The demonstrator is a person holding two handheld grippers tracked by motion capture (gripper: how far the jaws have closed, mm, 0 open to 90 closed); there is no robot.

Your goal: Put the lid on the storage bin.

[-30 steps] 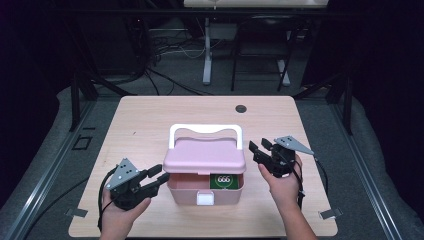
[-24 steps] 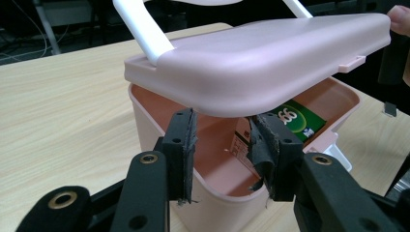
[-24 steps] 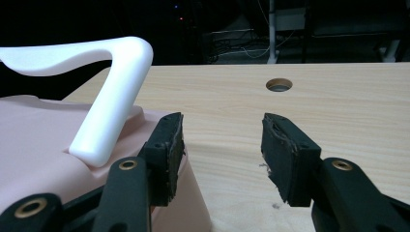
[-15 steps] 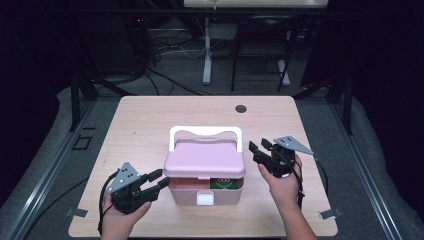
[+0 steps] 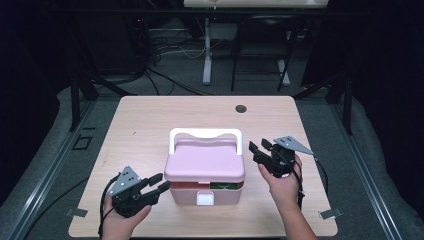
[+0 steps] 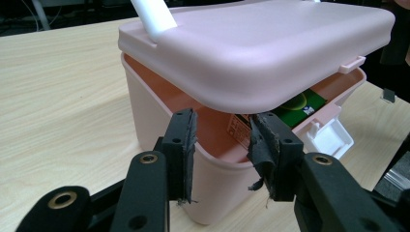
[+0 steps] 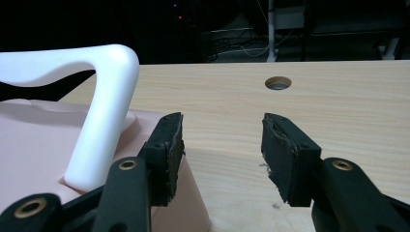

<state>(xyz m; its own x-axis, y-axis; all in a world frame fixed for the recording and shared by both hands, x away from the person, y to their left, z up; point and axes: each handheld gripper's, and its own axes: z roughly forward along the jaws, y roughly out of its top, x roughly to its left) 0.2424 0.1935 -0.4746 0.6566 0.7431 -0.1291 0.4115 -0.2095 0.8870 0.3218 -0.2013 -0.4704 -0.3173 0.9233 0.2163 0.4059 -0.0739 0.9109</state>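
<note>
High overhead view, two close claw-mounted views, all sharing pink box [image 5: 204,172].

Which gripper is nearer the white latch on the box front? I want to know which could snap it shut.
Left. The left gripper sits just left of the latch by the box front; the right gripper is farther back beside the lid.

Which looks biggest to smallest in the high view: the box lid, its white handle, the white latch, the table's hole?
1. Lid
2. Handle
3. Latch
4. Hole, close to the latch in size and farther from the camera, so that last pair is unsure.
</note>
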